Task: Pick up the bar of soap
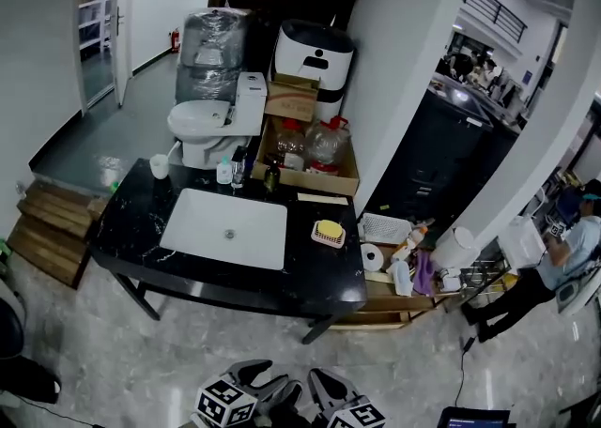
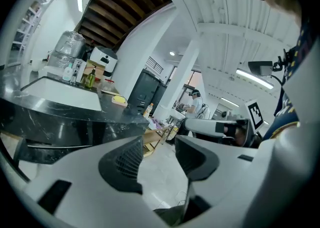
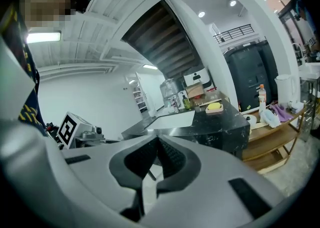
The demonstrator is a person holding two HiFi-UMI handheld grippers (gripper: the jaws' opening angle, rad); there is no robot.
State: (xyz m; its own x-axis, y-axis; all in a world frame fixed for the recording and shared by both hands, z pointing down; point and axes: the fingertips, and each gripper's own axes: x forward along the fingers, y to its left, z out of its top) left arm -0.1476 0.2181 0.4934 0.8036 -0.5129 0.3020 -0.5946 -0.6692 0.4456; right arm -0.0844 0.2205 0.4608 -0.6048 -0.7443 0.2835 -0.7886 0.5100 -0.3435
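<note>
The yellow bar of soap (image 1: 329, 229) lies in a small dish on the black marble counter (image 1: 310, 271), right of the white sink (image 1: 225, 227). In the gripper views the soap (image 2: 119, 99) (image 3: 215, 106) shows small and far off on the counter top. Both grippers hang low at the bottom of the head view, well short of the counter's front edge. In its own view, my left gripper (image 2: 159, 144) has its tips slightly apart, with nothing between them. The tips of my right gripper (image 3: 154, 144) meet, and it holds nothing.
Small bottles (image 1: 235, 171) stand behind the sink. A toilet (image 1: 211, 121) and a cardboard box of bottles (image 1: 310, 149) sit beyond the counter. A low wooden shelf with a paper roll (image 1: 373, 256) stands to the right. A person (image 1: 563, 248) works at far right.
</note>
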